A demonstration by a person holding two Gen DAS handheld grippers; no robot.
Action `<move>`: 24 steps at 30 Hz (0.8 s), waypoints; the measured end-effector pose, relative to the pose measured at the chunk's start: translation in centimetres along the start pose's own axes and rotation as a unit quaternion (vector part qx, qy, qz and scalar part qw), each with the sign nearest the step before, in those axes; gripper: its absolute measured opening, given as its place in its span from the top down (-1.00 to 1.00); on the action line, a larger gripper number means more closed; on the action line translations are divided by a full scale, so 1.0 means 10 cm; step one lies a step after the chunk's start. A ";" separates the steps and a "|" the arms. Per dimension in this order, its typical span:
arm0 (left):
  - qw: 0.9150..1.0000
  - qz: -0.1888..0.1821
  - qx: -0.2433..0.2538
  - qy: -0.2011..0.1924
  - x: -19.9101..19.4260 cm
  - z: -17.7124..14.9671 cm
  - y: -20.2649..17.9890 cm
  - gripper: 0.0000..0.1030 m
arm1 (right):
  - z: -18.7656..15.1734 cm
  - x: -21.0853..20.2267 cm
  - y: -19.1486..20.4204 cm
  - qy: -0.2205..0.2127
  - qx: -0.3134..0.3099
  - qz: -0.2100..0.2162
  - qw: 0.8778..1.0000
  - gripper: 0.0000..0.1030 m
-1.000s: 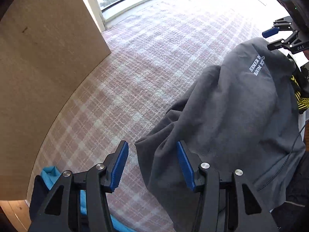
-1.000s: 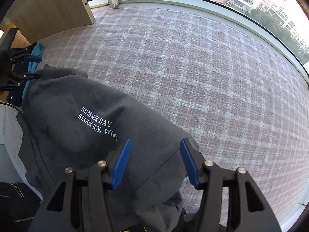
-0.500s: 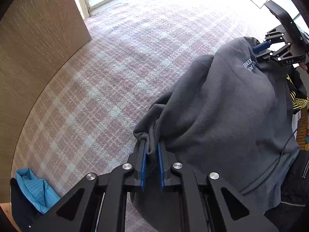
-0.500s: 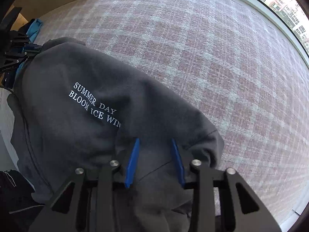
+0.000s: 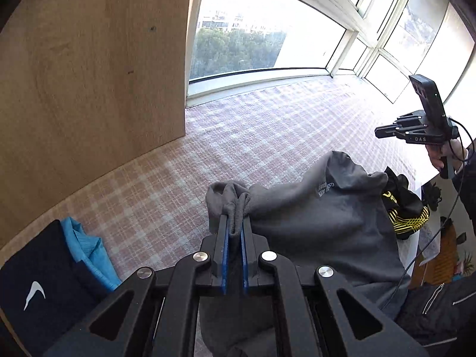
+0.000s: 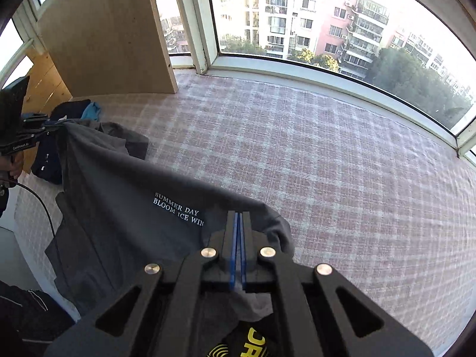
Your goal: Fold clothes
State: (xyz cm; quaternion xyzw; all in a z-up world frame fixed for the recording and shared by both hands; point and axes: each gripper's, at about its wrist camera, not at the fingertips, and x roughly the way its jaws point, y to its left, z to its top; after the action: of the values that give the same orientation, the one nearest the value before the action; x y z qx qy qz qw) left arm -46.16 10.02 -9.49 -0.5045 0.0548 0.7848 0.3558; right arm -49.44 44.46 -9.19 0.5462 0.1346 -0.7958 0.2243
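A dark grey sweatshirt [image 6: 125, 208] with white lettering hangs stretched between two grippers above a pink plaid carpet [image 6: 327, 163]. The left gripper [image 5: 234, 226], low centre of its view, is clenched on a bunched ribbed edge. The right gripper [image 6: 238, 223] is clenched on another part of the fabric. A navy and blue clothes pile [image 5: 59, 267] lies at lower left, beside a wooden panel [image 5: 89, 74]

surface: my pink-and-white plaid cover [image 6: 327, 154] | lying on it: dark navy garment [image 5: 35, 282], blue garment [image 5: 89, 253] beside it | near wooden panel [image 5: 89, 74]
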 end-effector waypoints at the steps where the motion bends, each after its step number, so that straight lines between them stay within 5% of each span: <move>1: 1.000 0.002 0.002 0.004 0.00 -0.02 -0.01 0.89 | -0.02 0.08 0.02 0.015 -0.012 -0.012 1.000 0.66; 3: 1.000 0.007 0.007 0.011 0.01 -0.05 -0.03 0.89 | -0.07 0.25 0.06 0.043 -0.037 -0.030 0.998 -0.06; 17: 0.999 0.025 0.006 0.045 0.09 -0.19 0.03 0.89 | 0.13 1.47 -0.03 0.128 -0.144 -0.011 0.981 -0.06; 20: 0.998 0.027 -0.006 0.048 0.13 -0.21 0.10 0.89 | 0.10 1.58 -0.02 0.145 -0.136 0.020 0.980 -0.06; 23: 0.999 0.031 -0.015 0.034 0.05 -0.20 0.09 0.89 | 0.02 1.58 0.02 0.151 -0.132 0.038 0.979 0.47; 24: 0.999 0.033 -0.018 0.029 0.02 -0.20 0.08 0.89 | 0.01 1.54 0.03 0.153 -0.126 0.042 0.979 0.86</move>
State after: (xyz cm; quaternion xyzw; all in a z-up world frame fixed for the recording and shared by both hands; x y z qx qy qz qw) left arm -45.22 8.61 -10.84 -0.5312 0.0675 0.7820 0.3189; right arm -53.99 40.91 -23.52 0.6342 0.2433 -0.6694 0.3008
